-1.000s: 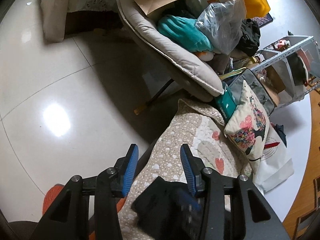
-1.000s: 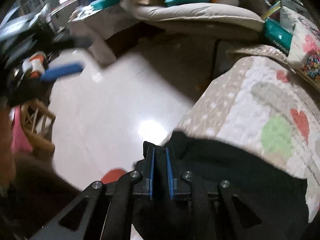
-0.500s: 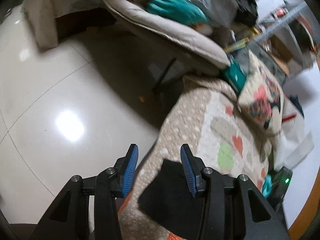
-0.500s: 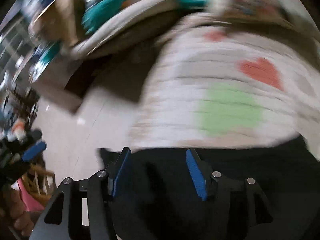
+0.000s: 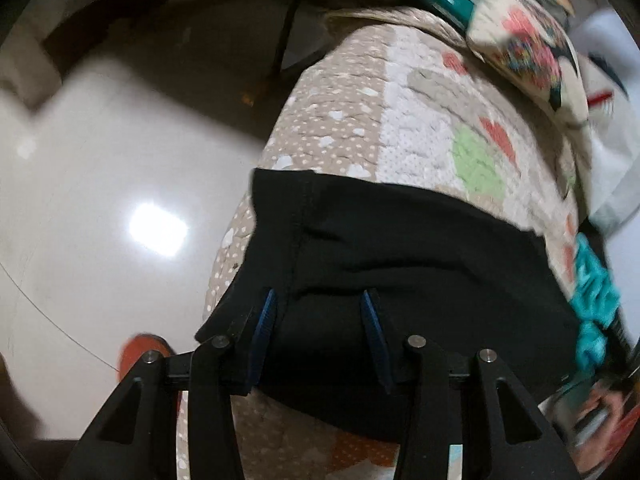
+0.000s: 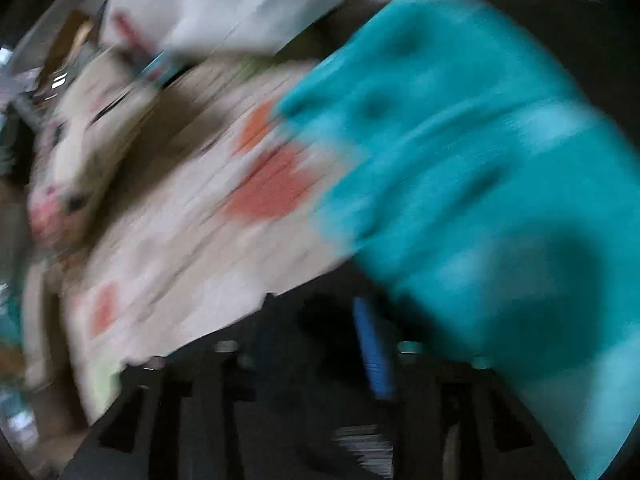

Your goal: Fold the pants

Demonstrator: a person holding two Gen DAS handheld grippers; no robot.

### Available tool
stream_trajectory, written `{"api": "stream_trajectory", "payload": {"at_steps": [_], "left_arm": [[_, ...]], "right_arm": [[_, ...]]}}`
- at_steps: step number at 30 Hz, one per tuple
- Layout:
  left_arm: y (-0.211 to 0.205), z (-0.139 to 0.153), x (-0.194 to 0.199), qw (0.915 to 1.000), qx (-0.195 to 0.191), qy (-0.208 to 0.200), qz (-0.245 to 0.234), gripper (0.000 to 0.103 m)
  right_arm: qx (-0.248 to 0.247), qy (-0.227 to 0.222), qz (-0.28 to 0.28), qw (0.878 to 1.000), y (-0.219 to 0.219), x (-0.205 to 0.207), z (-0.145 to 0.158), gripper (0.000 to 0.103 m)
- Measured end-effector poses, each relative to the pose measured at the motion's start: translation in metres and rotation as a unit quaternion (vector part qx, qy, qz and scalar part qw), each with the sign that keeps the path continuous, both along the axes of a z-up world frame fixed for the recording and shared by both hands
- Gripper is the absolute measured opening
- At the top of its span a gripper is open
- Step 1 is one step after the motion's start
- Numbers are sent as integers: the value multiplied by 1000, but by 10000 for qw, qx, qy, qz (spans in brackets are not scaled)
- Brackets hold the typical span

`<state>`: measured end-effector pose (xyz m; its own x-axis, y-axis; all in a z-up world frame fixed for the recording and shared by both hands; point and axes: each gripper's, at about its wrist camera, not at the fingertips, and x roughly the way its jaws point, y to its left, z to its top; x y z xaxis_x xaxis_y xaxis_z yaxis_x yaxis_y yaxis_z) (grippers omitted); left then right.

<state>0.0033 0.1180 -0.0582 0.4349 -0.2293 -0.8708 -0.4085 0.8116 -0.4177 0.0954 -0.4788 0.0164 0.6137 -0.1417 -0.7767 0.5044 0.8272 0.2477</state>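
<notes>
Left gripper (image 5: 318,332): blue pads apart, straddling but not pinching the black fabric pants (image 5: 420,256) lying directly beneath and ahead of it. Right gripper (image 6: 320,344): jaws opening, badly blurred; dark cloth shows near them, contact indeterminate. Risk: a shallow pinch would drag the fold askew. Both point steeply down. Beyond lie the heart-patterned quilt (image 5: 400,120) and a teal fleece cloth (image 6: 480,160).

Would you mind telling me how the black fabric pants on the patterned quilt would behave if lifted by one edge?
The black fabric pants probably flop and drape: they lie creased and follow the patterned quilt. They look thin, so likely light. A push would probably bunch them.
</notes>
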Motion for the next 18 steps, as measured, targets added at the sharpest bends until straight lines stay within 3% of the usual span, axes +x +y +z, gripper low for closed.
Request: {"api": "stream_trajectory", "payload": {"at_steps": [4, 5, 6, 7, 9, 11, 15, 18], "left_arm": [[45, -13, -18, 9956, -510, 140, 772, 46], [56, -19, -24, 9928, -708, 186, 948, 55], [67, -27, -30, 9877, -1037, 252, 1144, 57], [76, -35, -37, 9832, -1112, 438, 1377, 57], [86, -44, -47, 9798, -785, 765, 1675, 54], [94, -51, -57, 9725, -1034, 800, 1927, 54], [91, -39, -68, 9725, -1103, 372, 2016, 54], [83, -30, -78, 9695, -1346, -95, 2046, 54]], "right_arm": [[139, -83, 157, 9997, -8, -6, 1, 77], [166, -117, 262, 9995, -2, -6, 3, 77], [209, -157, 439, 9987, 7, -3, 5, 77], [213, -184, 622, 9977, 26, -2, 5, 77], [191, -240, 1074, 9937, 57, 5, 7, 77], [160, -250, 1549, 9875, 89, 8, 8, 77], [99, -152, 2713, 9623, 166, 14, 6, 77], [133, -17, 3776, 9259, 238, 14, 3, 77]]}}
